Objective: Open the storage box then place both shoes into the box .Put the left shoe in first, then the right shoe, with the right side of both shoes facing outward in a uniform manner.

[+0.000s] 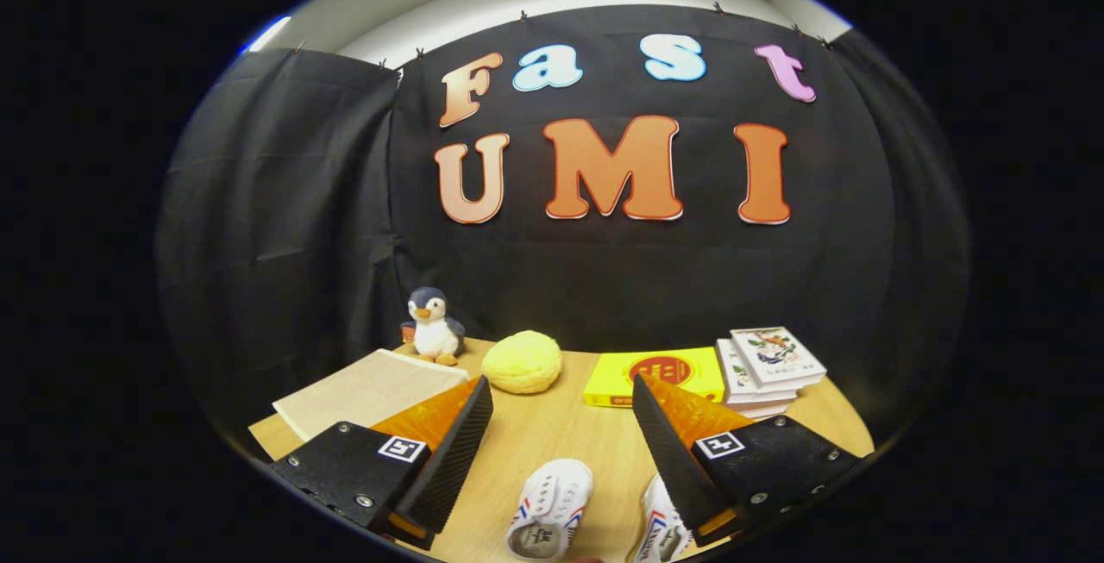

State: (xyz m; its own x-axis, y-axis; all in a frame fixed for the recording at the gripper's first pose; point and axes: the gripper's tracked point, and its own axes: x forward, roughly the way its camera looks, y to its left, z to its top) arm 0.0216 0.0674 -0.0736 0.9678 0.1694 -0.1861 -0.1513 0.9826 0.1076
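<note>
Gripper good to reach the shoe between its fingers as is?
Probably yes. The gripper is open, and the white shoe lies on the table in the gap, nothing above or in front. The second shoe sits partly under the right finger.

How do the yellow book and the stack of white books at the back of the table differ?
The yellow book is a single volume with a plain cover and a red round emblem; the stack of white books is several volumes with illustrated covers. The stack rises higher. Both lie flat on the table, side by side, beyond the open gripper.
</note>
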